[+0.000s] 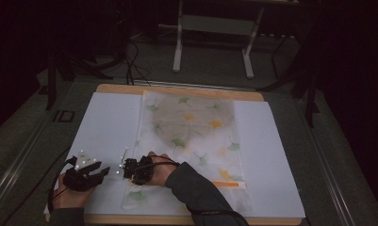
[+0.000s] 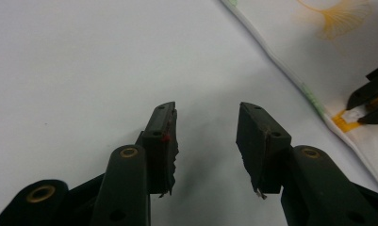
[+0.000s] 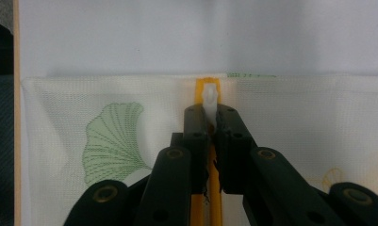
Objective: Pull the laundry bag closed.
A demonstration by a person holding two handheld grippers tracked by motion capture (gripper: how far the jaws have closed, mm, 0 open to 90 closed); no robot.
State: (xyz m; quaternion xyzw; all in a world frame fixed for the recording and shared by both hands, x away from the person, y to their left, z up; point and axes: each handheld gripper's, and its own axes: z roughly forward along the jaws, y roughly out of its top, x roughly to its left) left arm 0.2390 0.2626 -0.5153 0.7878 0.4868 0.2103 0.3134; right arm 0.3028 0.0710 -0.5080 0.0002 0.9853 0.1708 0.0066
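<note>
A sheer white mesh bag (image 1: 191, 127) printed with green and yellow ginkgo leaves lies flat on the white mat (image 1: 106, 122). An orange zipper (image 1: 226, 184) runs along its near end. In the right gripper view my right gripper (image 3: 209, 115) is shut on the white zipper pull (image 3: 209, 96) at the end of the orange zipper (image 3: 206, 84), near the bag's edge (image 3: 111, 136). In the high view the right gripper (image 1: 125, 168) sits at the bag's near left corner. My left gripper (image 2: 206, 125) is open over the bare mat just left of the bag (image 2: 318, 52), with nothing between its fingers. It shows at the lower left of the high view (image 1: 104, 172).
The mat lies on a wooden board (image 1: 177, 89) whose left edge (image 3: 16, 141) is close to the bag's corner. A metal table frame (image 1: 212, 28) and cables stand on the dark floor beyond. The right gripper's tips (image 2: 365, 106) appear at the left gripper view's right edge.
</note>
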